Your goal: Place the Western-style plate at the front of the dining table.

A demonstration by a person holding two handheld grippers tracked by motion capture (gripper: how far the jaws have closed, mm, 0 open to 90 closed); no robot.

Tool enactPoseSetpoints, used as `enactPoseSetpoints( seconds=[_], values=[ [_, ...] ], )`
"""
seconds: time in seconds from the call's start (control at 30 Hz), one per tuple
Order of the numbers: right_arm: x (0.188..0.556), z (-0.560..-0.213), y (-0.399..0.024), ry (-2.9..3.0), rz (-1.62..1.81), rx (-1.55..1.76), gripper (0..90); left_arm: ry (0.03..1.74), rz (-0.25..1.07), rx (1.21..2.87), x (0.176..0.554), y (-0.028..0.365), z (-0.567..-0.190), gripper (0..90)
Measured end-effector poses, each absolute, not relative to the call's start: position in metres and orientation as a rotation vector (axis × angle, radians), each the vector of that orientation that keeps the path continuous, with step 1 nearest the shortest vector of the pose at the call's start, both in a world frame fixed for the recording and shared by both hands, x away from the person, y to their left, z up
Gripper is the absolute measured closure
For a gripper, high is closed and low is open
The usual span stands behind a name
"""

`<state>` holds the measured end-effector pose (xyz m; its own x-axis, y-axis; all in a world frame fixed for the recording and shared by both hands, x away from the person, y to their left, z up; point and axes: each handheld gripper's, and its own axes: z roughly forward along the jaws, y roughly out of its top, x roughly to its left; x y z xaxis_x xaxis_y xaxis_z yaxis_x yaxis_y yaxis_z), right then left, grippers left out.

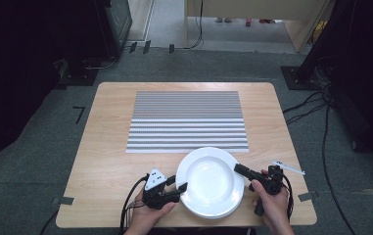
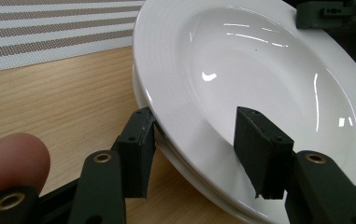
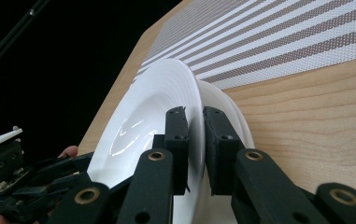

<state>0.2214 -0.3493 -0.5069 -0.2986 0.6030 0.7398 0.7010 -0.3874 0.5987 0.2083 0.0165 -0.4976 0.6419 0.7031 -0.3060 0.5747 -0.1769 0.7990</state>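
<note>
gripping the top plate (image 3: 166,100) by its rim, the right gripper (image 3: 195,126) has its jaws clenched on the thin edge, one pad on the glazed upper face and the other underneath, between this plate and the lower plate (image 3: 234,112) on which it is stacked. the stack sits at the near edge of the table (image 1: 110,147), just in front of the striped mat (image 1: 188,120), with one hand on each side. the left gripper (image 2: 196,140) is released: its jaws straddle the opposite rim, one pad under the edge and touching it, the other hanging over the bowl of the plate with a clear gap, so it grasps nothing yet. the plates look like glazed ceramic, stiff and fairly heavy for a pinch grip, and the shine across the surface suggests that the pads could slide. the rim is probably the only sensible place to hold, since the wide, shallow well offers nothing to pinch. held at one edge alone, the plate would likely sag and twist in the jaws, so a second grip across from the first seems wise. a slip onto the lower plate or the table could chip it.
</note>
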Motion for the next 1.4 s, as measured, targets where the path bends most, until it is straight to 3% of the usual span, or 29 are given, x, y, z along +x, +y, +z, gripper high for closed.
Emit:
enactPoseSetpoints(
  seconds=[1.4],
  values=[
    [0.2193, -0.5078, -0.3448, -1.723, -1.82, -1.787, 80.4, 1.031, 0.138, 1.779, 0.2069, 0.0238, -0.4902, 60.1]
  ],
)
